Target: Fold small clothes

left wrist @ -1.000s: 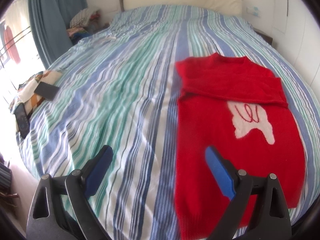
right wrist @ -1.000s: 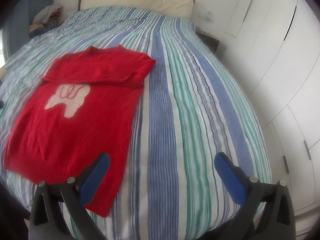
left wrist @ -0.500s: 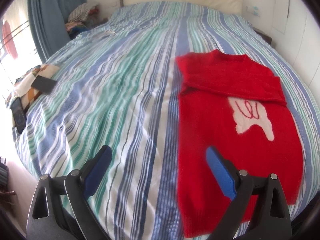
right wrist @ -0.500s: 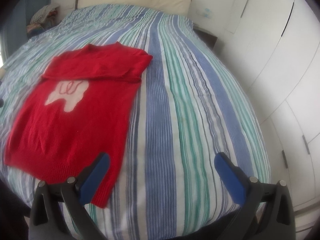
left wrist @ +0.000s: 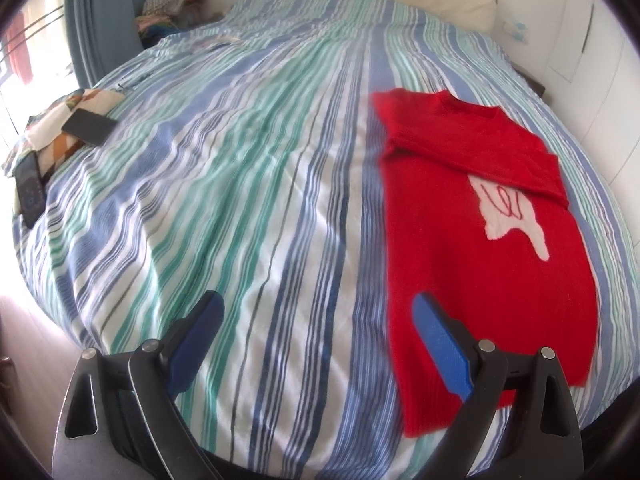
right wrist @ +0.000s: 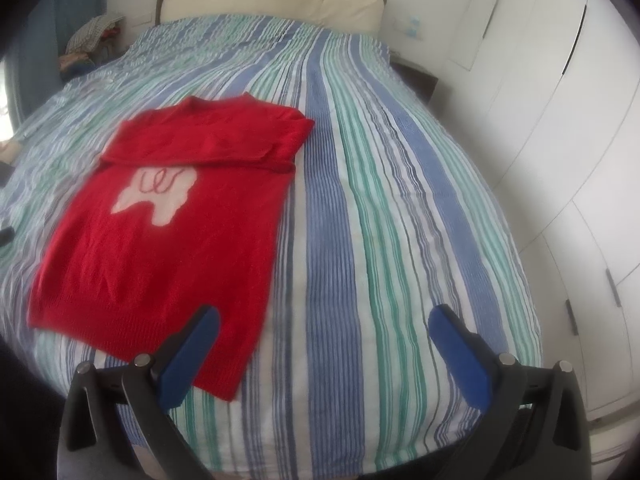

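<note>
While hovering over the near end of the bed, left blue-padded two-finger gripper [left wrist: 316, 320] spread wide, nothing between pads; right pad [left wrist: 440, 350] over the near-left part of the red knitted sweater with white tooth motif [left wrist: 480, 272], contact not discernible. Right blue-padded two-finger gripper [right wrist: 326, 334] likewise spread wide, holding nothing; left pad [right wrist: 188, 360] over the sweater's near-right hem corner, right pad over bare sheet.

Sweater flat on the blue, green and white striped bedsheet [left wrist: 248, 184], hem toward the cameras, neck toward the headboard. Sleeves folded across the chest in a band just above the tooth motif. Hem edge close to the near mattress edge. Side edges straight, roughly parallel to the stripes.

Wide bare sheet left of the sweater in left wrist view; broad strip of bare sheet to its right in right wrist view, up to the bed edge beside the white wardrobe doors [right wrist: 560, 140].

Far left edge of bed: patterned cloth [left wrist: 60, 128] with a dark flat phone-like slab [left wrist: 90, 126] on it, well apart from the sweater. Beyond: pile of clothes [left wrist: 176, 4] by the blue curtain [left wrist: 100, 20], cream padded headboard [right wrist: 272, 4] at the far end.
</note>
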Tool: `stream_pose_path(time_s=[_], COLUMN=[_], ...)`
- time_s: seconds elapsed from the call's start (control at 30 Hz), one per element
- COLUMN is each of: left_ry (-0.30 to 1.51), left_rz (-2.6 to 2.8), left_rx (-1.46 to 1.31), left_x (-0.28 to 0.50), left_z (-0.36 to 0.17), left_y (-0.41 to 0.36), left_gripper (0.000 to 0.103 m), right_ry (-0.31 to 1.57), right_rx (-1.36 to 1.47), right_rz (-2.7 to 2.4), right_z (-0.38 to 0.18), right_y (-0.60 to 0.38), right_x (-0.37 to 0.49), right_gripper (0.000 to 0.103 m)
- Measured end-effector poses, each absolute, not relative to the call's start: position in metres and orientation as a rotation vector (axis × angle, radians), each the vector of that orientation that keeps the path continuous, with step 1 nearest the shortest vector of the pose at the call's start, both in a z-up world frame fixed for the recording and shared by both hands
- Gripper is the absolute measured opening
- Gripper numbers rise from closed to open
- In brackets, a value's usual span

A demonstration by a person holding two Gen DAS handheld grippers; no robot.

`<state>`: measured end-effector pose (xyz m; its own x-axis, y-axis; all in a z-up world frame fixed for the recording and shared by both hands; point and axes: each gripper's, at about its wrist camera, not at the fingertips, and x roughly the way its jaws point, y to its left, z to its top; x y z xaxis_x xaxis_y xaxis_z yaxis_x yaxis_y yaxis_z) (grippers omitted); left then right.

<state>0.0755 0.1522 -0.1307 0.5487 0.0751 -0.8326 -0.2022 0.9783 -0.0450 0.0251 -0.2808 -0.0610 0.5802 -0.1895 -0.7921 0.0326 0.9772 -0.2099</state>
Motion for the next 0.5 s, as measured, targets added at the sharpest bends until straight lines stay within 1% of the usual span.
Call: stream_pose_path(time_s=[0.13, 0.3, 0.5], left_ry=[0.989, 1.007, 1.045], left_rz=[0.157, 0.157, 0.132], left_rx=[-0.143, -0.168, -0.195], left_x=[0.068, 0.051, 0.04], left_z=[-0.129, -0.123, -0.122], left_y=[0.14, 0.126, 0.134], left_gripper=[0.096, 0.096, 0.096], right_ry=[0.933, 0.975, 0.983], right_rx=[-0.151, -0.111, -0.047], right_rz=[-0.103, -0.076, -0.063], right_z=[-0.066, -0.087, -0.095], right_y=[-0.282, -0.295, -0.315], right_x=[0.023, 0.033, 0.046], right_gripper=[0.102, 0.102, 0.102])
